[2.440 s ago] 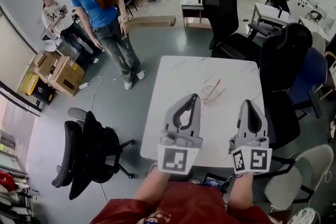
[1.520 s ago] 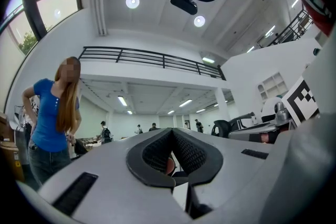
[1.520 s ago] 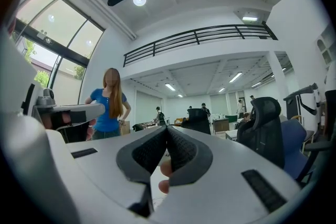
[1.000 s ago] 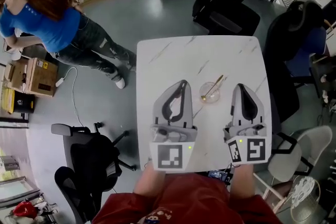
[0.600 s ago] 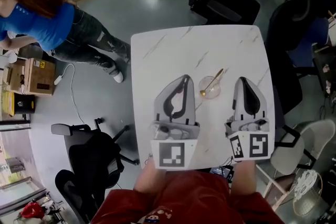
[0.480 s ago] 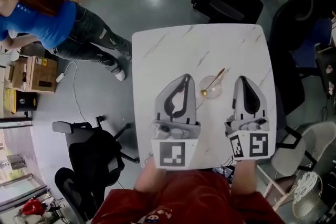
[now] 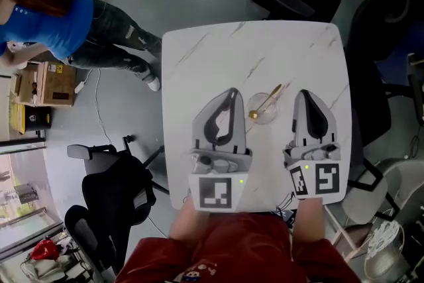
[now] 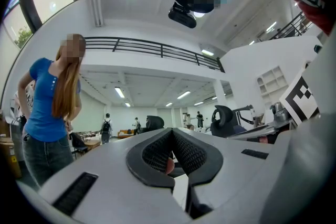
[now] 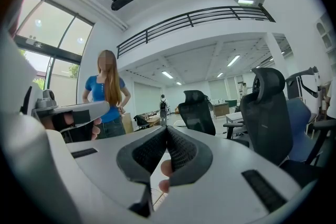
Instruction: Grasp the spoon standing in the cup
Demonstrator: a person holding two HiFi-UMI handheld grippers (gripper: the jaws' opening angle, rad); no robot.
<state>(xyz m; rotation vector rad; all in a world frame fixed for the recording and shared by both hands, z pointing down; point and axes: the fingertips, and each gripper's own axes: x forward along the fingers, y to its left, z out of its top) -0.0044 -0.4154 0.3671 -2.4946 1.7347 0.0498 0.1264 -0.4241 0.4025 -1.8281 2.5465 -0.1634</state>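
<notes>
White marbled table [image 7: 218, 50] at frame centre, grey floor around it, a black office chair [image 7: 109, 202] lower left and a person in a blue top [image 7: 46, 16] upper left. Clear cup [image 7: 265, 118] on the table at mid-frame, with the gold spoon [image 7: 268, 100] leaning in it, handle toward the upper right. Left gripper [image 7: 231, 93] and right gripper [image 7: 303, 95] flank the cup, each with jaws closed tip to tip on nothing.
</notes>
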